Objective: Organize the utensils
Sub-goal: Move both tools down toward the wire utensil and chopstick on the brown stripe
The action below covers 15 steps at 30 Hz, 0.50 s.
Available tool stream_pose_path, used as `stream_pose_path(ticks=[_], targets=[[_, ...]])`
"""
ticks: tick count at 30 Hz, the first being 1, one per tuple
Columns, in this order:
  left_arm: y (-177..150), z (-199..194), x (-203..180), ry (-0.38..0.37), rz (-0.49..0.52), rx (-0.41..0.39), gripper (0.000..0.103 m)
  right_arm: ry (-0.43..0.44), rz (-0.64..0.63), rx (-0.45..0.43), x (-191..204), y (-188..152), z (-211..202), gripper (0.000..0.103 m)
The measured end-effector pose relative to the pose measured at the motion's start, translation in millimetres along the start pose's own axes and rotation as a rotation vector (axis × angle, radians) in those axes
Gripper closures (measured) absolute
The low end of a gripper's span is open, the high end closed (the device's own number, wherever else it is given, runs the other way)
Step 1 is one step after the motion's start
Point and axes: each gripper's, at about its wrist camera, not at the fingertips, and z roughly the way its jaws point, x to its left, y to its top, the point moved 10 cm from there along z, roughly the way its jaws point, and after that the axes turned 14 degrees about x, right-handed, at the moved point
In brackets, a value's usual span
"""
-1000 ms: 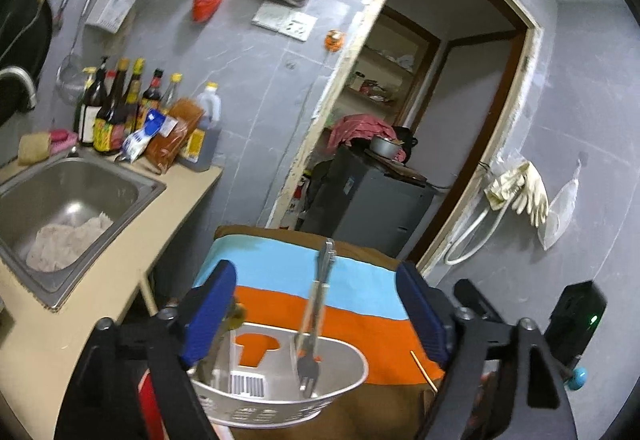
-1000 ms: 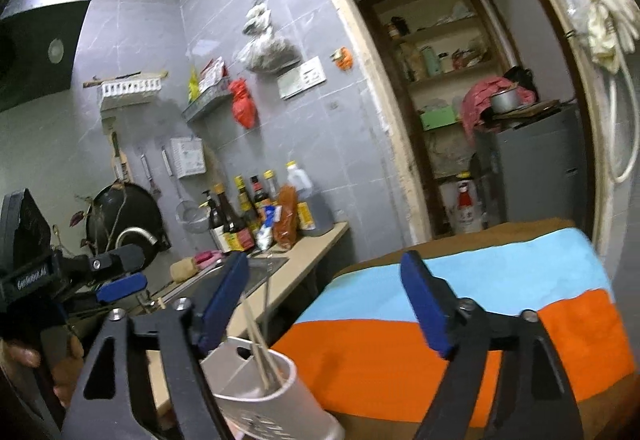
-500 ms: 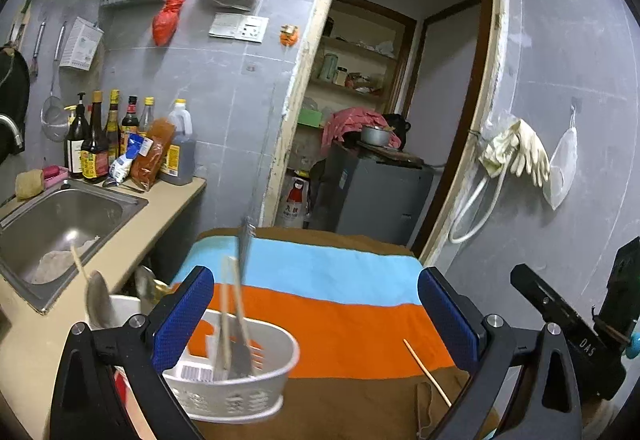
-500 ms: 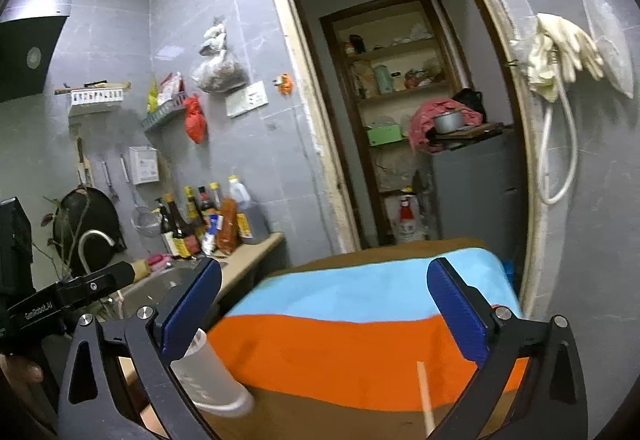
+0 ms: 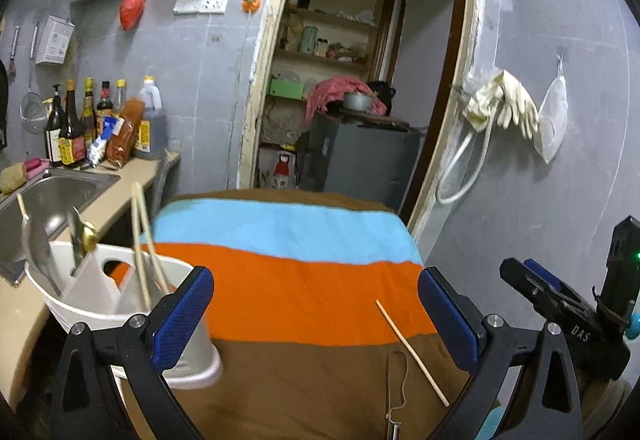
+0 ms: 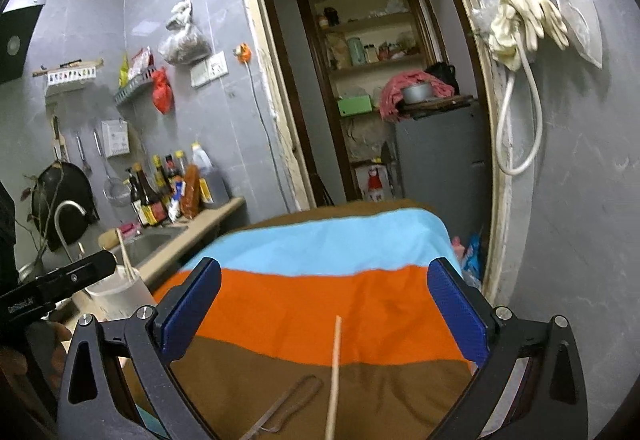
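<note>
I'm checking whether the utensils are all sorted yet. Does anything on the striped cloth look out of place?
Yes. One loose chopstick lies alone on the striped cloth, with a thin wire utensil beside it, while the other chopsticks and spoons stand in the white caddy at the cloth's left edge.

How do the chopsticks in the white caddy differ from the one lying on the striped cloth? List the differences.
The chopsticks in the caddy stand nearly upright, leaning against each other; the loose chopstick lies flat on the striped cloth.
The caddy ones are a pair, housed in the white caddy beside spoons; the loose chopstick is alone, next to a thin wire utensil.
Both look like pale, slim wooden sticks.
</note>
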Motion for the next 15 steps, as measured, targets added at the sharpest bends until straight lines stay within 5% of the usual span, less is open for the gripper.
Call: stream_pose_path(ticks=[11, 15], targets=[[-62, 68, -32, -0.135, 0.035, 0.247, 0.001, 0.002, 0.059, 0.150, -50, -41, 45, 0.002], [-85, 86, -45, -0.174, 0.061, 0.324, 0.013, 0.022, 0.088, 0.206, -59, -58, 61, 0.008]])
